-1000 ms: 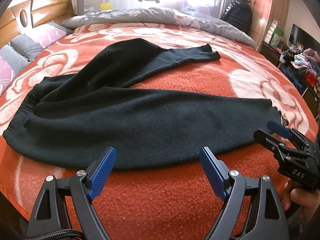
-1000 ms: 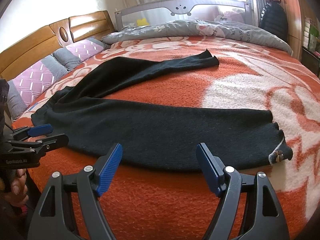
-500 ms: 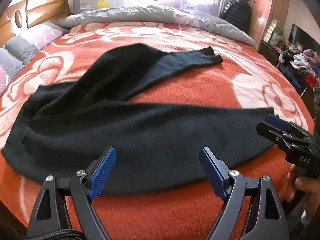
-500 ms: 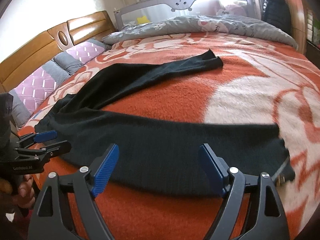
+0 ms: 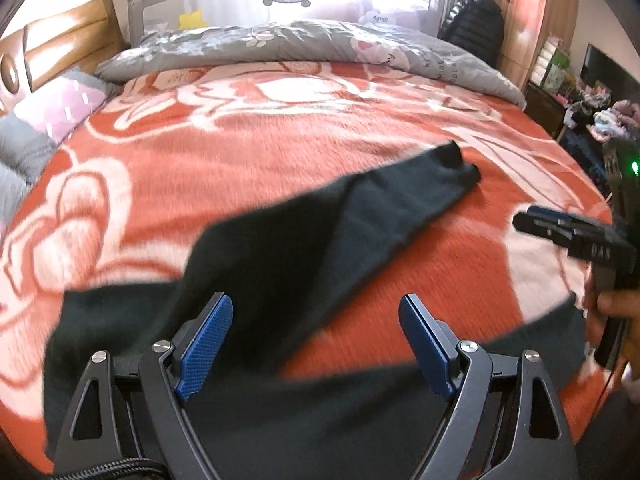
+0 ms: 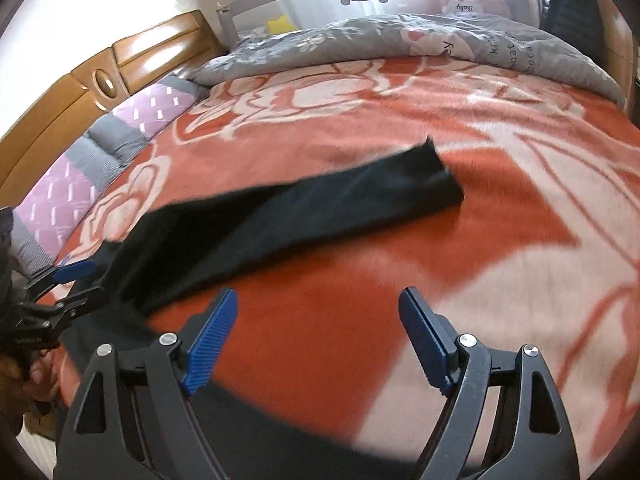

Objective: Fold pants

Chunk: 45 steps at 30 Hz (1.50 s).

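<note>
Two grippers are hovering over the bed [image 5: 280, 128], each with fingers spread wide and holding nothing. Risk: the limp black pants [image 5: 304, 248] bunching if only one layer is getting pinched. One leg is stretching ahead of the left gripper [image 5: 316, 344] and the right gripper [image 6: 318, 340]; the near leg is lying beneath both.
</note>
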Tool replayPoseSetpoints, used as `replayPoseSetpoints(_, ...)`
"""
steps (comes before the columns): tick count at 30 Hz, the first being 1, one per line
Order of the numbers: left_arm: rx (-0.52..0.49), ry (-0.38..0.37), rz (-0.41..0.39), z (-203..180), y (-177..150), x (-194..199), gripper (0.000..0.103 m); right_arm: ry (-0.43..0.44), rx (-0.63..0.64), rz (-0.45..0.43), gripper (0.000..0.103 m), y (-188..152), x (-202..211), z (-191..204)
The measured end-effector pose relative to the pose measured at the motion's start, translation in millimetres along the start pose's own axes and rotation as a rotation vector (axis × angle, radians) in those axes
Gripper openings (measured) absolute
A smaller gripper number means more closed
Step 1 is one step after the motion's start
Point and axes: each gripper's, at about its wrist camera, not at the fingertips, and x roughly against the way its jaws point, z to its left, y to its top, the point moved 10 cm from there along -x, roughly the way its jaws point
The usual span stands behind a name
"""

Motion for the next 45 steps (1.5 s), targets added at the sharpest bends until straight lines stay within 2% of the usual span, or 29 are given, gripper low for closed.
replayPoseSetpoints(3, -0.038, 0.001, 0.002, -0.5, 25.5, -19.2, 0.086, -0.03, -0.009, 0.018, 0.083, 30.9, -22.9, -23.9)
replayPoseSetpoints(8, -0.144, 0.008, 0.06, -5.1, 53.9, -67.7, 0.086, -0.103, -0.045, 0.039, 0.083, 78.2, -68.2, -71.3)
replayPoseSetpoints(15, -0.187, -0.019, 0.178, -0.3, 55.3, -121.7, 0.085, -0.163, -0.065, 0.114, 0.082, 104.9, -133.4, -111.1)
replayPoseSetpoints(16, -0.19, -0.022, 0.197, 1.0, 53.3, -127.6, 0.081, -0.157, -0.07, 0.115, 0.076, 106.4, -140.2, -112.0)
replayPoseSetpoints(18, -0.187, -0.044, 0.242, 3.3, 46.9, -138.7, 0.055, -0.12, -0.074, 0.105, 0.048, 110.2, -147.6, -110.1)
replayPoseSetpoints(19, -0.182, -0.066, 0.275, 3.6, 41.9, -143.1, 0.028, -0.12, -0.074, 0.106, 0.024, 110.6, -148.0, -110.0)
replayPoseSetpoints(20, -0.181, -0.084, 0.283, 3.6, 39.2, -143.1, 0.02, -0.119, -0.072, 0.103, 0.009, 110.6, -145.3, -108.9)
replayPoseSetpoints(23, -0.194, -0.119, 0.233, 1.1, 35.1, -127.0, 0.011, -0.062, -0.034, 0.014, 0.008, 111.2, -109.0, -94.8)
replayPoseSetpoints(27, -0.188, -0.171, 0.188, -10.4, 17.6, -96.0, 0.008, 0.01, -0.008, -0.054, 0.008, 91.1, -48.9, -83.8)
replayPoseSetpoints(32, -0.174, -0.234, 0.144, -31.3, -13.6, -52.1, 0.008, 0.06, -0.003, -0.074, 0.008, 44.3, 24.9, -88.8)
replayPoseSetpoints(36, -0.197, -0.254, 0.122, -52.2, -41.7, -24.5, 0.008, 0.062, -0.047, -0.066, 0.008, 1.5, 62.1, -102.8)
replayPoseSetpoints(40, -0.247, -0.259, 0.119, -68.4, -69.9, -7.3, 0.008, 0.055, -0.069, -0.042, 0.008, -39.3, 82.1, -107.5)
replayPoseSetpoints(45, -0.249, -0.268, 0.118, -79.7, -99.9, 10.4, 0.008, 0.015, -0.02, -0.014, 0.008, -82.0, 98.2, -106.5)
